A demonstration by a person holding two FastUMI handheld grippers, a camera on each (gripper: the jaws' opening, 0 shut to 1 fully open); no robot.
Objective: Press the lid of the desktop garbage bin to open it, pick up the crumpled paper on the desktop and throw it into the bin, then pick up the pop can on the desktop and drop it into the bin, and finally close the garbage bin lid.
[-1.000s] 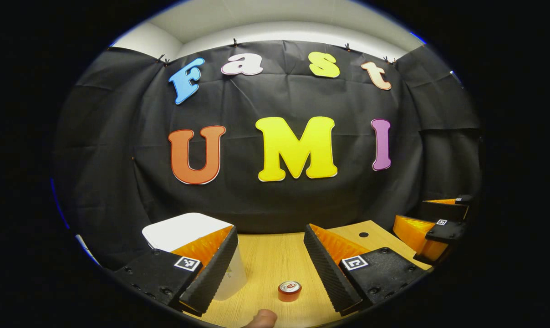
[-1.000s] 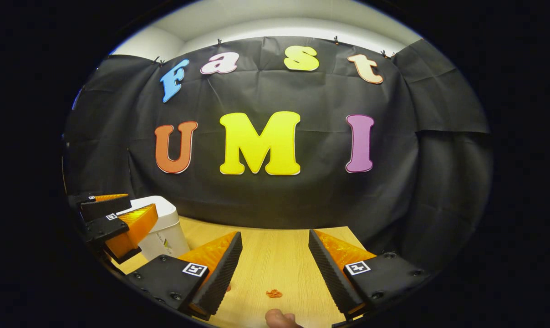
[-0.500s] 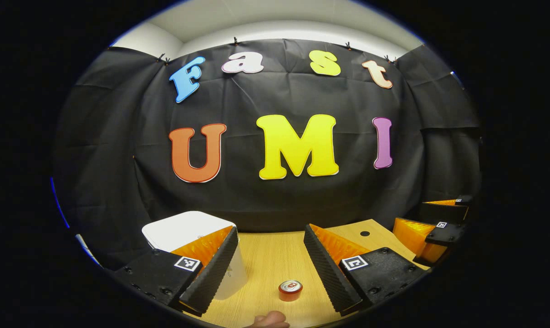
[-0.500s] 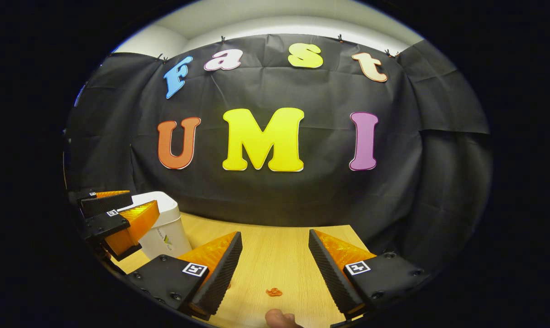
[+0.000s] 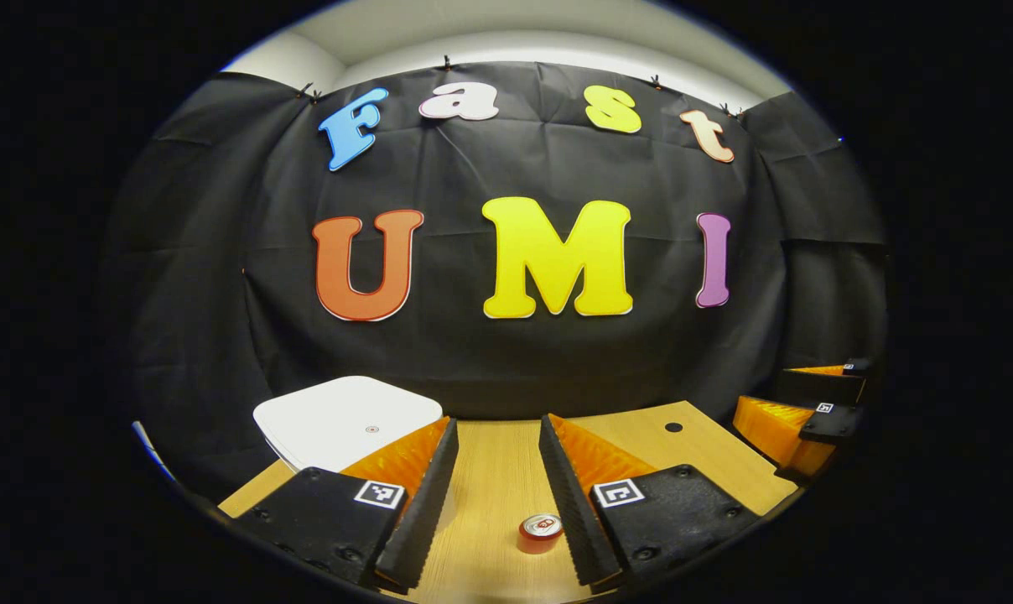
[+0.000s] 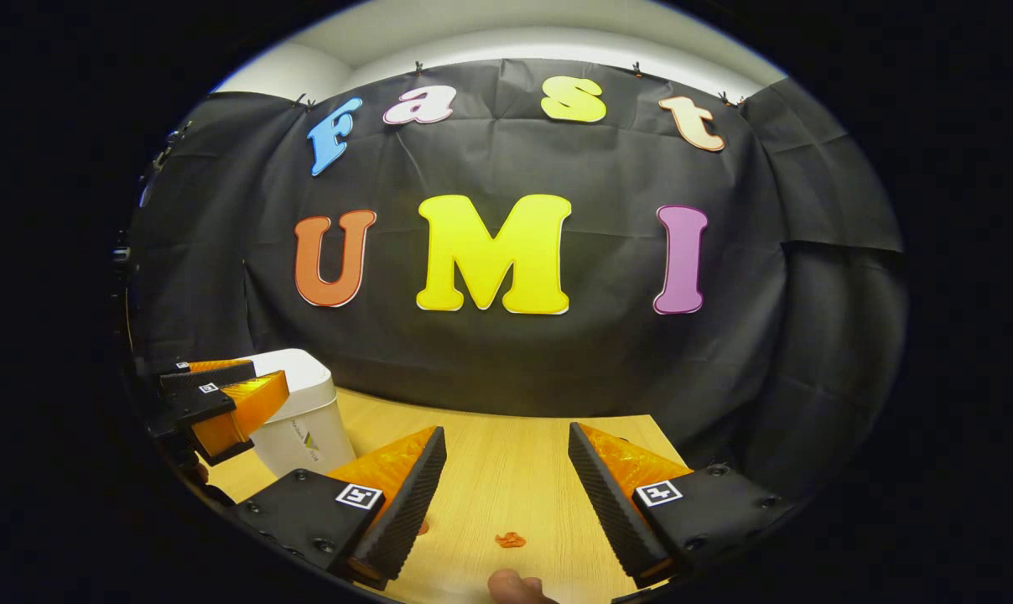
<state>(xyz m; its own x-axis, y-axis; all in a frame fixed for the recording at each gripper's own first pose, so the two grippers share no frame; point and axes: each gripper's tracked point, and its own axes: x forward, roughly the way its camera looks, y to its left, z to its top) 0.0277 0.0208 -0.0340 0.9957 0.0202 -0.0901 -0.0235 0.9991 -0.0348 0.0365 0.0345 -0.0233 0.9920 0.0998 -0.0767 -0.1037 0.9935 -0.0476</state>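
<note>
So in the left gripper view, the left gripper [image 5: 491, 436] hung over the wooden desktop [image 5: 498, 495] with its jaws spread apart and nothing between them. Taking the white garbage bin [image 5: 347, 419] as the landmark: it sat at the back left of the desktop, right up against the black cloth wall [image 5: 506, 352], lid down flat, and the gripper's left finger [image 5: 418, 495] overlapped the bin's near right corner in the picture. Can't say whether it touched. The pop can [image 5: 540, 533] stood upright well to the right of the bin and nearer the camera, red with a silvery top, just beside the inner edge of the right finger [image 5: 569, 495]. Farther right of the bin, past a small dark hole [image 5: 673, 427] in the desktop, the right gripper [image 5: 796, 424] was hovering at the edge, jaws parted.

In the right gripper view, the right gripper [image 6: 506, 457] also had its jaws wide apart, empty. The bin [image 6: 301, 419] was at the far left here, with the left gripper [image 6: 217, 394] in front of its upper left side, fingers apart. Well right of the bin and closer in, a small orange-red crumpled scrap [image 6: 510, 539] lay on the desktop [image 6: 506, 470] between the right gripper's fingers; it may be the paper, too small to be sure. A fingertip [image 6: 515, 585] poked in at the bottom edge.
</note>
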